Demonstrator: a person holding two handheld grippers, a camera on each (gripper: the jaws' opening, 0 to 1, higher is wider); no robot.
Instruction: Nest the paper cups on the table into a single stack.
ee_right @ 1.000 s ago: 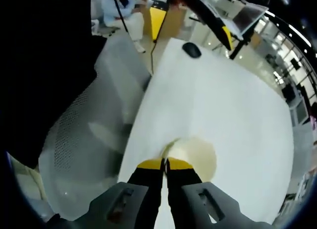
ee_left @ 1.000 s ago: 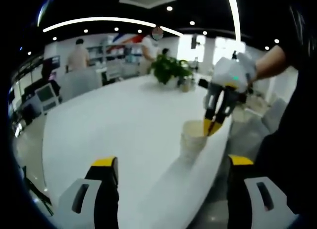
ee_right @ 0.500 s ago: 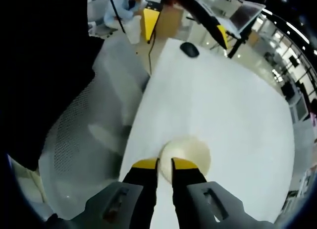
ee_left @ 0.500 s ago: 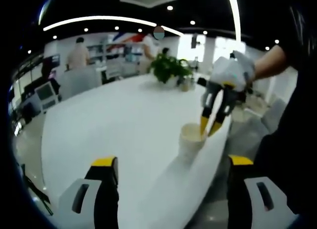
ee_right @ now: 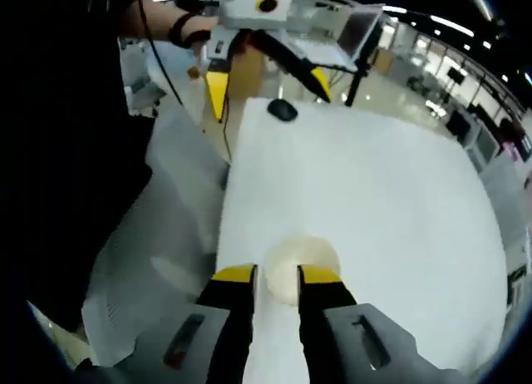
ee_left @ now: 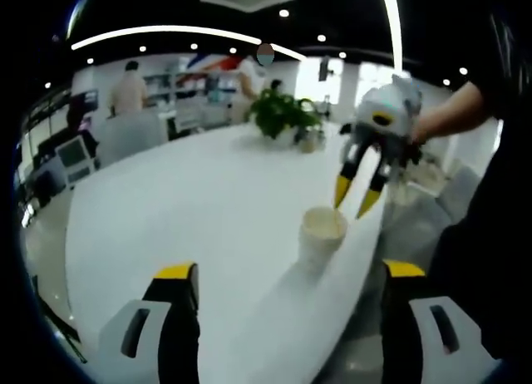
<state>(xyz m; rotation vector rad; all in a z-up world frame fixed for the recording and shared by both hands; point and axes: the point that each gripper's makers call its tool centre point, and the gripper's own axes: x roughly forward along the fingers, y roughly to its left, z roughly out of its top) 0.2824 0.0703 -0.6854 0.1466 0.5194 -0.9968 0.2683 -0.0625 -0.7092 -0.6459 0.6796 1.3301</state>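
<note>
Cup stack (ee_left: 322,234) stands upright on the white worktop (ee_left: 208,209), close to its right edge, with a potted plant (ee_left: 283,116) well beyond it at the far end

Right tongs (ee_left: 359,195) hang just above and right of the stack's rim in the left gripper view, tips apart, gripping nothing. In the right gripper view I look down between the tips (ee_right: 278,278) onto the open mouth of the stack (ee_right: 301,263); no contact that I can make out

Left tongs (ee_left: 289,284) sit low and near me, jaws wide apart, empty, well short of the stack. From the right gripper view I see them (ee_right: 266,68) at the far end of the worktop (ee_right: 399,201), beside a computer mouse (ee_right: 283,110)

I can't count the cups in the stack; I see no loose cup elsewhere on the worktop, so nesting looks done or near done

Handling call: paper cups are light and thin-walled, crush easily and tip with a nudge. I'd pinch the rolled rim, the stiffest part, one tip inside and one outside, with light force. Edge is close, so avoid sideways pushes
</note>
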